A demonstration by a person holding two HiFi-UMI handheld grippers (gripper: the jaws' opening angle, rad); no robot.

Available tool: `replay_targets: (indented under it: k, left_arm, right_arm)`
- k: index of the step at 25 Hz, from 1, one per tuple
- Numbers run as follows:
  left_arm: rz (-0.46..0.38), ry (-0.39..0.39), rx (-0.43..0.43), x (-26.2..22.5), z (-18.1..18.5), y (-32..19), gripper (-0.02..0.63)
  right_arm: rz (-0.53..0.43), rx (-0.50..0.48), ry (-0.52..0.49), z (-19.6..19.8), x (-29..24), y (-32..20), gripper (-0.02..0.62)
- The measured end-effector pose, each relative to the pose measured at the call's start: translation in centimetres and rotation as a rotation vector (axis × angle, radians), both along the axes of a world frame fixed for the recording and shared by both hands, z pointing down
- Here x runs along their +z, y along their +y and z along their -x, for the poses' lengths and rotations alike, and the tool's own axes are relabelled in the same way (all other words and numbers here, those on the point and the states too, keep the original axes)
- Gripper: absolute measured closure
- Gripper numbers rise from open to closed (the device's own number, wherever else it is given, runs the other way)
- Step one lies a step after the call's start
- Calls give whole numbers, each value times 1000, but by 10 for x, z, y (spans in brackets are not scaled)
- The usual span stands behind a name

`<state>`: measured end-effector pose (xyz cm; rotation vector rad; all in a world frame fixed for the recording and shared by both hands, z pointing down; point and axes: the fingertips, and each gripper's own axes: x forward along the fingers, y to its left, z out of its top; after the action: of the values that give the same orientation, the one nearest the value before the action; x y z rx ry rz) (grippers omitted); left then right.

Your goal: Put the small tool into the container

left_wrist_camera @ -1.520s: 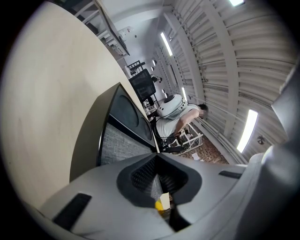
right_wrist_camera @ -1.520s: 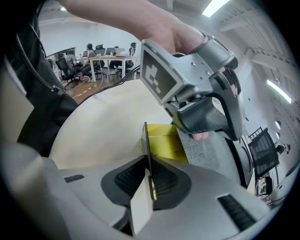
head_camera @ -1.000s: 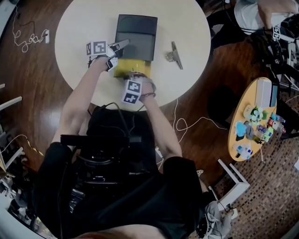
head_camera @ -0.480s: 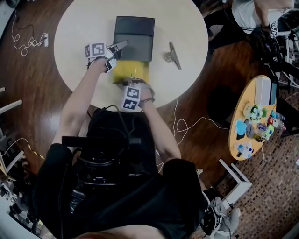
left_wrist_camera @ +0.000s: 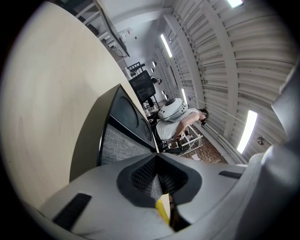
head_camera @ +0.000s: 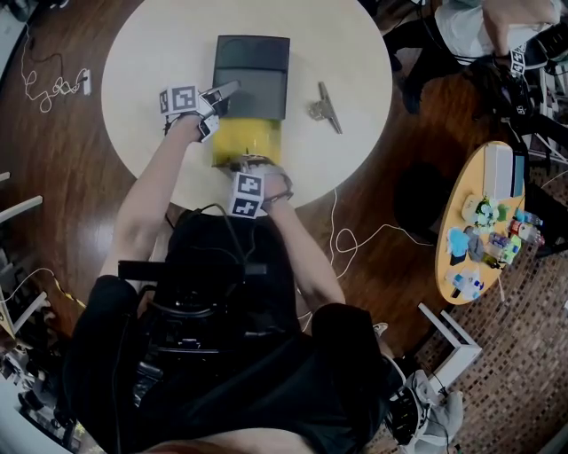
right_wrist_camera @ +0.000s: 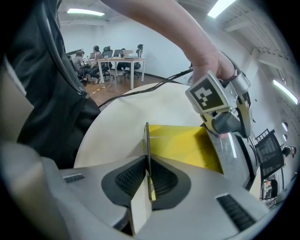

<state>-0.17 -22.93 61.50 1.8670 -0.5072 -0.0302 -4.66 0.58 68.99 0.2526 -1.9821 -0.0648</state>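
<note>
A dark grey box point(head_camera: 252, 66) lies on the round cream table point(head_camera: 151, 53), and a yellow drawer point(head_camera: 247, 140) sticks out of its near end. My right gripper point(head_camera: 250, 163) is shut on the drawer's upright front wall point(right_wrist_camera: 147, 140), which stands as a thin plate between the pads. My left gripper point(head_camera: 222, 94) is shut on the box's left side wall near the drawer mouth; a yellow sliver point(left_wrist_camera: 162, 211) shows between its pads. The small tool, a metal clip point(head_camera: 326, 106), lies on the table right of the box, apart from both grippers.
A small yellow side table point(head_camera: 449, 266) with several toys stands on the floor at the right. Loose cables point(head_camera: 351, 235) trail over the dark wood floor. A seated person point(head_camera: 484, 27) is at the upper right. The round table's near edge lies just behind my right gripper.
The right gripper has moved toward me with the drawer's front wall, and more of the yellow drawer shows outside the grey box. The left gripper has stayed on the box.
</note>
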Motion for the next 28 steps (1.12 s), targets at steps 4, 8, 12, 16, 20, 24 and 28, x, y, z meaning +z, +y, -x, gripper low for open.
replay_targets:
  k: [4, 8, 12, 16, 20, 24, 28]
  left_arm:
    - [0, -1, -1, 0, -3, 0, 604]
    - [2, -3, -1, 2, -7, 3, 604]
    - [-3, -6, -2, 4, -10, 3, 604]
    - [1, -3, 0, 4, -12, 2, 604]
    - [1, 2, 1, 4, -9, 1, 604]
    - [-2, 2, -1, 2, -6, -2, 604]
    - [-1, 1, -2, 0, -6, 0, 604]
  right_arm:
    - [10, -6, -10, -2, -1, 9, 557]
    - [9, -11, 0, -7, 4, 15, 558]
    - [12, -9, -2, -9, 3, 18, 557]
    - [36, -15, -5, -9, 7, 31, 560]
    - [54, -18, 2, -5, 11, 41, 563]
    - [52, -19, -5, -2, 13, 40, 563]
    - [51, -22, 2, -3, 14, 42, 563]
